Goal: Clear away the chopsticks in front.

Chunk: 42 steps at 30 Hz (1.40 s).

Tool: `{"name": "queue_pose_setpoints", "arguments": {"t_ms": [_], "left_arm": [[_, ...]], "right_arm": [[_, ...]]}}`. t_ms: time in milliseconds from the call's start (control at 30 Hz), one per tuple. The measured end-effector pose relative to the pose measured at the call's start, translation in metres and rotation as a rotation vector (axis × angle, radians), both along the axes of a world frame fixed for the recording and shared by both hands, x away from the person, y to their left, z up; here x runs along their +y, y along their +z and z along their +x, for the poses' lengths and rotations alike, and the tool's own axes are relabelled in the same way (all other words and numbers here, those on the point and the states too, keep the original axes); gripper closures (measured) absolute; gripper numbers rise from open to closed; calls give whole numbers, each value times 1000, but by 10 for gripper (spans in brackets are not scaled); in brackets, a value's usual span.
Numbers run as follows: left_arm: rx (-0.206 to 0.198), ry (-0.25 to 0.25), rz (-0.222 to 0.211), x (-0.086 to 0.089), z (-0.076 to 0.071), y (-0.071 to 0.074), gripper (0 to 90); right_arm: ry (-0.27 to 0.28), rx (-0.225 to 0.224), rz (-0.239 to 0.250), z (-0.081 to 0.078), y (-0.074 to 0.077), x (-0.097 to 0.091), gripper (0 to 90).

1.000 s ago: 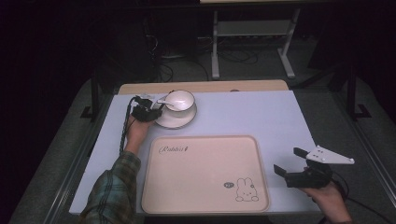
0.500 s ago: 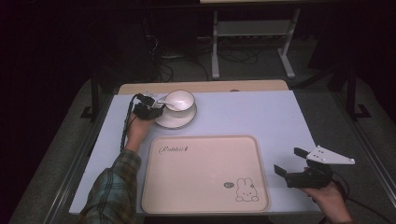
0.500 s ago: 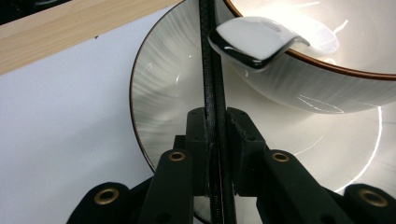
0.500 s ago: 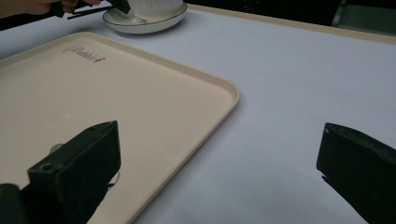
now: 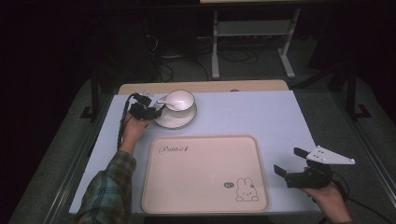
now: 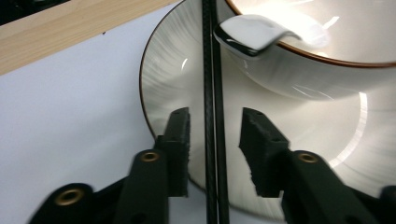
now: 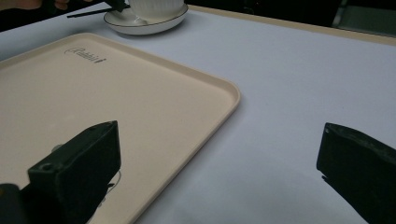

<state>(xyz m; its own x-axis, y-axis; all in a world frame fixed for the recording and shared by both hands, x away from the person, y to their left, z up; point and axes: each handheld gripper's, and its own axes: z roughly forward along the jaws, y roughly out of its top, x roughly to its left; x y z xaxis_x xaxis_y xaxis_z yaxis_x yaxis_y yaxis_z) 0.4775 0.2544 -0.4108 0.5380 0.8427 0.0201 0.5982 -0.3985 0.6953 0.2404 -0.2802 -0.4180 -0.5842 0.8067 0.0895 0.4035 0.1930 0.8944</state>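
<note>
The left gripper [image 6: 212, 144] — jaws just opened, nothing pinched — is held over the saucer [image 6: 327, 135], the spoon [image 6: 254, 35] lying beyond.

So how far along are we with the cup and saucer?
Nothing is done yet: the beige rabbit tray is bare. In hand: the left tongs, jaws just opening, stand apart over the white brown-rimmed saucer, pads gripping nothing; the white cup sits on it, spoon over its rim. The right tongs wait open. Any lifting or moving remains.
</note>
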Motion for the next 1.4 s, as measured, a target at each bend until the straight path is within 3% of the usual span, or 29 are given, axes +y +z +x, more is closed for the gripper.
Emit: {"name": "queue_pose_setpoints", "arguments": {"t_ms": [100, 233, 433, 667, 1400], "left_arm": [[-19, 8, -65, 12, -14, 10, 592], [-25, 1, -100, 27, -37, 13, 662], [-48, 20, -152, 41, -58, 8, 746], [-34, 33, -179, 44, -54, 0, 770], [11, 62, -144, 48, -50, -19, 791]], "right_arm": [[1, 0, -3, -1, 0, 1, 0], [4, -3, -6, -1, 1, 1, 0], [8, -1, -13, -1, 0, 3, 0], [17, 0, -30, -2, 0, 6, 0], [14, 4, -29, -2, -1, 5, 0]]}}
